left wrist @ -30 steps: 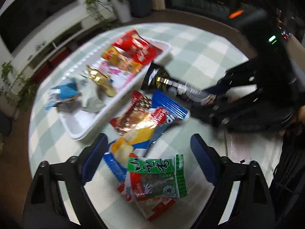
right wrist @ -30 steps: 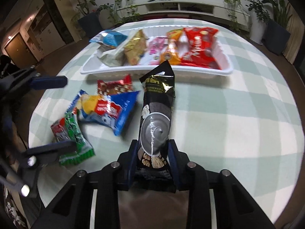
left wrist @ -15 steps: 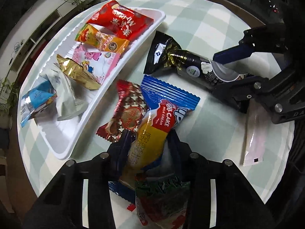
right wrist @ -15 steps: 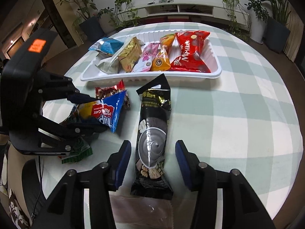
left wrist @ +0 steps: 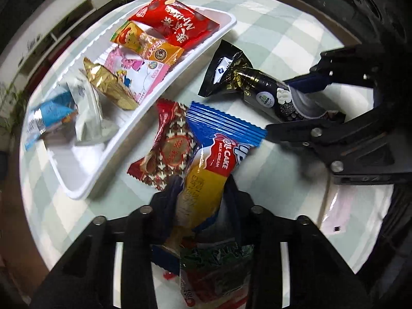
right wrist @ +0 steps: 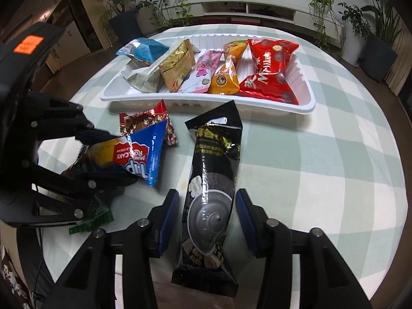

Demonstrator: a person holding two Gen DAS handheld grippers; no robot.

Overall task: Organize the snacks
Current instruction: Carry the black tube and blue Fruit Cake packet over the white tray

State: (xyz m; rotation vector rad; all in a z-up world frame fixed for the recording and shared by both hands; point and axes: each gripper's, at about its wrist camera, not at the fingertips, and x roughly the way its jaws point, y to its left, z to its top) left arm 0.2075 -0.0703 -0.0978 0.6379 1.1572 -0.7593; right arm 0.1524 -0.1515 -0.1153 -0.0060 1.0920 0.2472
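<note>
My left gripper (left wrist: 203, 195) is shut on the blue and yellow roll cake packet (left wrist: 219, 152), which it holds just above the table; it also shows in the right wrist view (right wrist: 134, 154). My right gripper (right wrist: 207, 216) is open, its fingers either side of the long black snack packet (right wrist: 213, 180) lying on the table. A red patterned packet (left wrist: 167, 149) lies beside the white tray (left wrist: 77, 190). The tray (right wrist: 306, 103) holds several packets, a red one (right wrist: 267, 72) at its right end. A green packet (left wrist: 216, 262) lies under my left gripper.
The round table has a pale green checked cloth (right wrist: 322, 154). A pale pink sachet (left wrist: 337, 208) lies near the table's edge. Potted plants (right wrist: 381, 33) and a low white shelf (right wrist: 257, 7) stand beyond the table.
My left gripper dropped onto the roll cake packet, closed on it and lifted it slightly. My right gripper opened and let the black packet lie on the table.
</note>
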